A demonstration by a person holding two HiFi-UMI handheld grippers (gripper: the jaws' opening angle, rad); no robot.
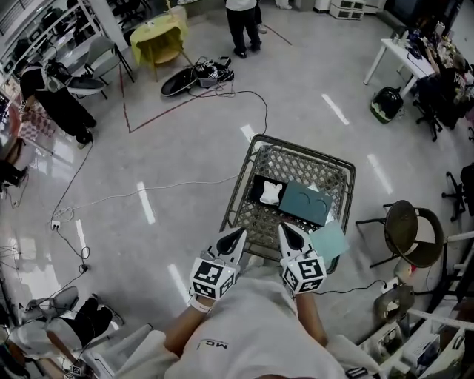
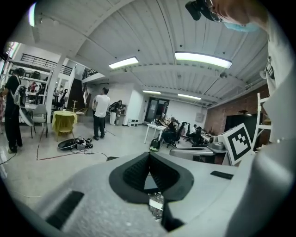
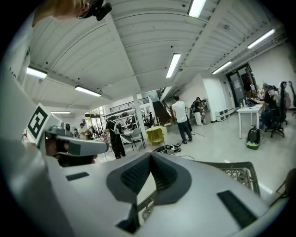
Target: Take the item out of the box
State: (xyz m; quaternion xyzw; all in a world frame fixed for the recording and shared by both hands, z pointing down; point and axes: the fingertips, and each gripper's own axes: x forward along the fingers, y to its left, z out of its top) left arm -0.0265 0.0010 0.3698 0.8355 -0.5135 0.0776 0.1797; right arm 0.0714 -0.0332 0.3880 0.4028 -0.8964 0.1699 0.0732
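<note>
A wire cart (image 1: 252, 158) stands in front of me in the head view. Inside lie a closed teal box (image 1: 305, 203) and, to its left, a black open box (image 1: 257, 194) that holds a white item (image 1: 272, 192). A pale teal flat lid (image 1: 329, 241) rests at the cart's near right corner. My left gripper (image 1: 238, 234) and right gripper (image 1: 284, 228) hover side by side over the cart's near edge, both shut with nothing in them. The left gripper (image 2: 149, 156) and the right gripper (image 3: 151, 155) each show their jaw tips meeting, and both point out over the room.
A black round chair (image 1: 411, 231) stands right of the cart. Cables (image 1: 148, 192) run over the floor to the left. Farther off are a yellow-draped table (image 1: 158, 38), a standing person (image 1: 242, 22), a white desk (image 1: 400, 59) and a dark backpack (image 1: 385, 104).
</note>
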